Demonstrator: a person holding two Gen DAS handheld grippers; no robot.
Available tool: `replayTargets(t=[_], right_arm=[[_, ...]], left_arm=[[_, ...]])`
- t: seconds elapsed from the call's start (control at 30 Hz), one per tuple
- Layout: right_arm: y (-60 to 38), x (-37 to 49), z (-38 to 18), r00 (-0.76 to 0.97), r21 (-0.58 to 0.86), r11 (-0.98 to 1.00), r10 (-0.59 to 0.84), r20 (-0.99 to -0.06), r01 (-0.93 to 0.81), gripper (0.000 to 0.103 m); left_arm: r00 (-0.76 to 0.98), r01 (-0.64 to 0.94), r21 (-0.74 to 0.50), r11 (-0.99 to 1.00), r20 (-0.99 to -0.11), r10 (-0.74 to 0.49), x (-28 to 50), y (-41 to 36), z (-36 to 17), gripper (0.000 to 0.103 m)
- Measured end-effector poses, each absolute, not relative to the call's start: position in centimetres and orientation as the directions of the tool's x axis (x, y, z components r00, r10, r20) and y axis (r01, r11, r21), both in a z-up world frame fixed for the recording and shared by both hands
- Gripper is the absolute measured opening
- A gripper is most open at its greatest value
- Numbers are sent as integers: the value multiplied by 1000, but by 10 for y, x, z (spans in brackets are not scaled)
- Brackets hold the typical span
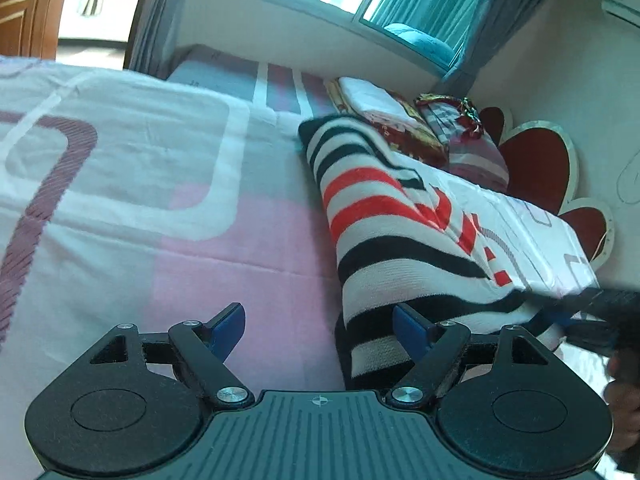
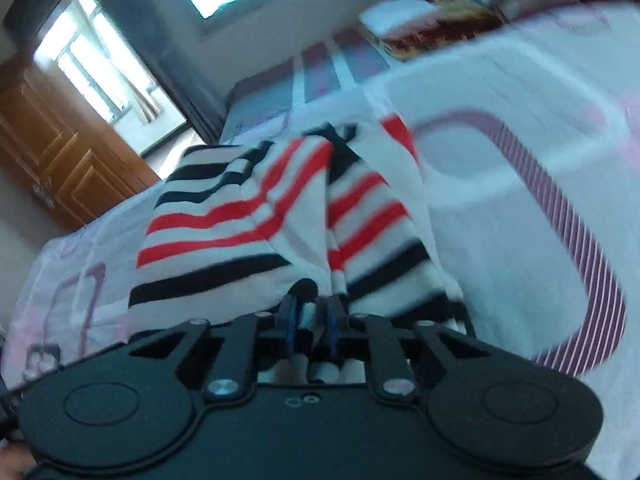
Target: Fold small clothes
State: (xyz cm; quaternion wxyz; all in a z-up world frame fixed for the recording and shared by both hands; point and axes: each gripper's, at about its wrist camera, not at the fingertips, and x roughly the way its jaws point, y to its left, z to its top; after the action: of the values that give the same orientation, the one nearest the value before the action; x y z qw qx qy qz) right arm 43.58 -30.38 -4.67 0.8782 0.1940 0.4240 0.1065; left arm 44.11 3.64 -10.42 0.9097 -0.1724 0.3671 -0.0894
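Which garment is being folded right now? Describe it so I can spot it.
On the pink-and-white bed, below the pillows, lies a striped knit top. Only it has black and red bands on white; the right gripper pinches its hem.

Motion blur smears the bedsheet (image 2: 540,128) and pillows (image 2: 440,20); the striped garment's (image 2: 240,216) hem disappears behind the right claw (image 2: 310,320).
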Motion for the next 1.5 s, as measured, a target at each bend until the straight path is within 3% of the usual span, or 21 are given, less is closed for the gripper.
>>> replayTargets(t=[0.03,0.07,0.13,0.17,0.33,0.53,0.63,0.7,0.73,0.77,0.93,1.0,1.1,1.2,1.27,1.33,1.5], right_arm=[[-313,430,-44,649,501,865,388,-654,-12,34],[-321,425,-39,683,546,838,401,-611,-3,55],[-332,425,-36,697,581,814,412,-587,8,76],[-337,430,-40,677,596,803,420,-604,34,70],[-336,453,-63,536,639,761,495,-684,113,69],[-320,469,-58,511,669,739,550,-661,71,62],[-303,475,-59,476,578,815,501,-723,19,61],[-292,480,-65,477,525,851,464,-746,-5,45],[-286,482,-62,494,493,869,445,-747,-38,31],[-279,482,-59,508,457,885,435,-743,-89,27],[-238,456,-34,648,105,918,347,-678,-383,23],[-238,446,-22,700,47,904,361,-617,-425,23],[-256,438,-5,756,43,906,376,-536,-420,23],[-291,432,-4,791,92,924,366,-490,-371,23],[-316,442,-26,772,169,939,342,-536,-300,23],[-333,459,-64,684,262,940,339,-646,-219,24],[-350,458,-70,688,407,902,388,-613,-146,28]], left_arm=[[716,33,-384,923,-635,-289,442,39,-104,79],[714,30,-393,919,-634,-295,442,41,-103,79],[710,29,-400,916,-636,-301,445,42,-104,79],[710,33,-398,917,-636,-301,445,41,-104,79],[704,34,-410,911,-637,-313,446,42,-107,79],[696,33,-423,906,-641,-324,443,42,-111,79],[696,29,-426,904,-641,-324,443,41,-113,79],[724,30,-416,909,-618,-306,442,42,-107,79],[747,24,-407,913,-599,-287,443,43,-103,79],[763,16,-411,912,-585,-277,446,45,-99,79],[764,46,-417,908,-572,-301,480,33,-82,79],[760,82,-403,911,-566,-319,489,20,-75,79],[754,137,-367,920,-563,-337,496,-3,-69,79],[707,156,-302,941,-631,-320,506,-32,-80,79],[683,158,-303,940,-654,-326,509,-44,-92,79],[683,160,-315,935,-648,-336,507,-49,-94,79],[678,169,-323,931,-647,-348,507,-43,-91,79]])
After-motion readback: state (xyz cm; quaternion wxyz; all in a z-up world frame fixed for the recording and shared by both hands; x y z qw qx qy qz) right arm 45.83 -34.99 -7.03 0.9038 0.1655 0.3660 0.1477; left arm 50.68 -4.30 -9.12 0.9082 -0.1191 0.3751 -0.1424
